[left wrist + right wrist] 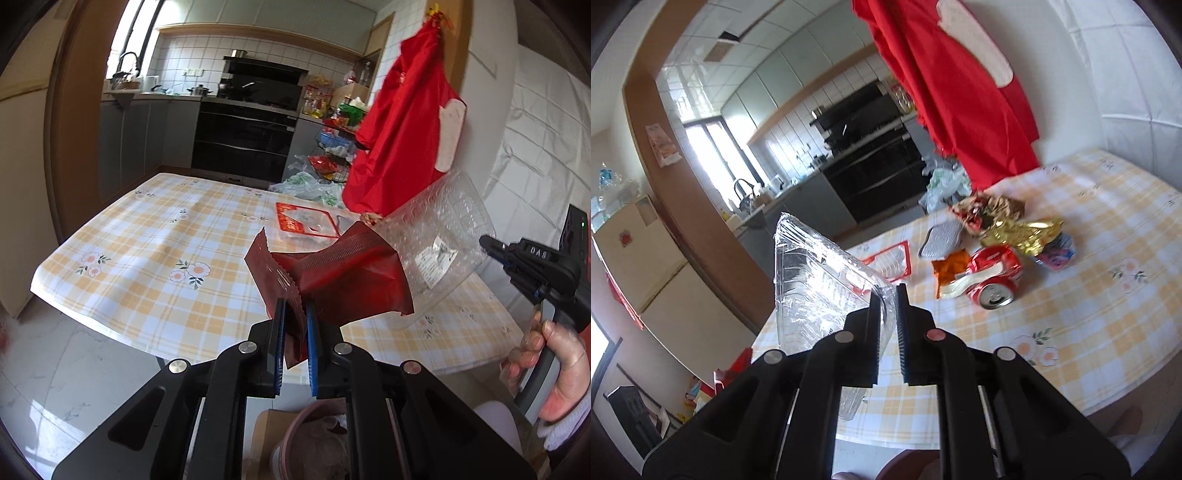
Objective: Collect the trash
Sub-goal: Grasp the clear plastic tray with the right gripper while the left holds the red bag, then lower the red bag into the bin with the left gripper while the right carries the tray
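Partway: left gripper (295,325) clamping red wrapper (332,277), right gripper (888,321) pinching clear container (820,280); crushed can (993,277), foil wrappers (1019,229) remaining on table (1108,314).

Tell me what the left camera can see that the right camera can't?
Only the left camera shows the dark red wrapper pinched in the left tool, the hand holding the right tool, and the bin below.

Only the right camera shows the crushed red can, the gold wrapper and the orange wrapper on the table, plus the fridge.

Both show the clear plastic box held by the right tool, the checked tablecloth, the oven and the hanging red cloth.
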A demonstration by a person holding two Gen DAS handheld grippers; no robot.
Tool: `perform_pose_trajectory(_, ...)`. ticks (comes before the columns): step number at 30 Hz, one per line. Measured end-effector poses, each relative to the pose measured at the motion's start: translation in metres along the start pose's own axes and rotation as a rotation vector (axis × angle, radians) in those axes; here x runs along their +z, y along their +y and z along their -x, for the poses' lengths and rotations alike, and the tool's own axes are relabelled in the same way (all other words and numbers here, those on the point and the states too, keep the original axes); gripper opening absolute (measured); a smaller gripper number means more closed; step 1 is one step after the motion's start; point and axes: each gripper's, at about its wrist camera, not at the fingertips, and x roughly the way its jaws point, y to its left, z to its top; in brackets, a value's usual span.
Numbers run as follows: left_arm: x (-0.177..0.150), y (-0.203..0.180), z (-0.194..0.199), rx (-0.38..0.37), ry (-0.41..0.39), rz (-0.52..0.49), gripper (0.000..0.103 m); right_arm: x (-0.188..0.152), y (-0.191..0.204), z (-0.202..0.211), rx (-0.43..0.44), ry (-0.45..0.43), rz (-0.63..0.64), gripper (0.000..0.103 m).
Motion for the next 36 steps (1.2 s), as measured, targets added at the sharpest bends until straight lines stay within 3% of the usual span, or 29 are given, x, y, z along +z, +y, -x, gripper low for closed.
perform_pose_trajectory(16,-0.048,-0.061,0.029,-0.086,0.187,-0.122,0.011,0.007,-0.037,0.127,-0.008,-0.177,-0.07,0.012)
perform_pose_trajectory(29,-0.063,-0.087,-0.01,-0.153,0.292,-0.173,0.012,0.005,-0.061,0.124,-0.034,-0.167,-0.085,0.012)
perform_pose_trajectory(32,-0.065,-0.09,-0.015,-0.187,0.291,-0.179,0.031,0.003,-0.06,0.122,-0.041,-0.155,-0.074,0.012)
perform_pose_trajectory(36,-0.061,-0.091,-0.008,-0.15,0.234,-0.202,0.057,-0.002,-0.057,0.116,-0.045,-0.127,-0.053,0.012)
